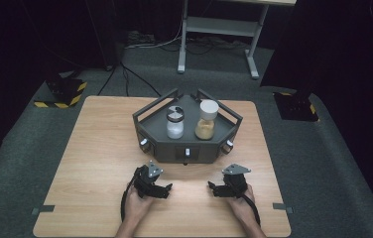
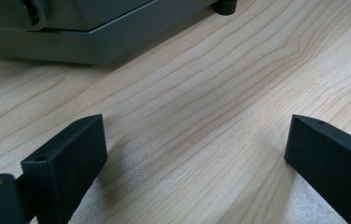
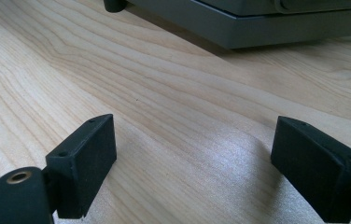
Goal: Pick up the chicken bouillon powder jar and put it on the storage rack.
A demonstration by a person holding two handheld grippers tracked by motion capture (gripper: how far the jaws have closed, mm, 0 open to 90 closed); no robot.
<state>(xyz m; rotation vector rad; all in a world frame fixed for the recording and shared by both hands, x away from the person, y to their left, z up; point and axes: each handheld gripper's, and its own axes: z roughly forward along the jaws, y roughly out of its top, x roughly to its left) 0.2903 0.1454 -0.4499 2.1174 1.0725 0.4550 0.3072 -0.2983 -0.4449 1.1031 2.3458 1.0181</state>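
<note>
We find the left gripper (image 1: 167,188) and right gripper (image 1: 212,187) wide open, empty, resting on the table (image 1: 95,163), with the grey tray (image 1: 187,148) holding two jars (image 1: 175,124) just ahead.

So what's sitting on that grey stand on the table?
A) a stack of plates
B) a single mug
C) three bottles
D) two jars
D: two jars stand side by side on the grey stand, a white-filled jar at left and a tan-filled jar at right.

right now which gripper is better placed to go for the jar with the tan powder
Right, probably. The tan-powder jar stands on the right half of the grey tray, ahead of the right gripper. The left gripper sits nearer the white-powder jar. Both grippers are open and empty.
</note>
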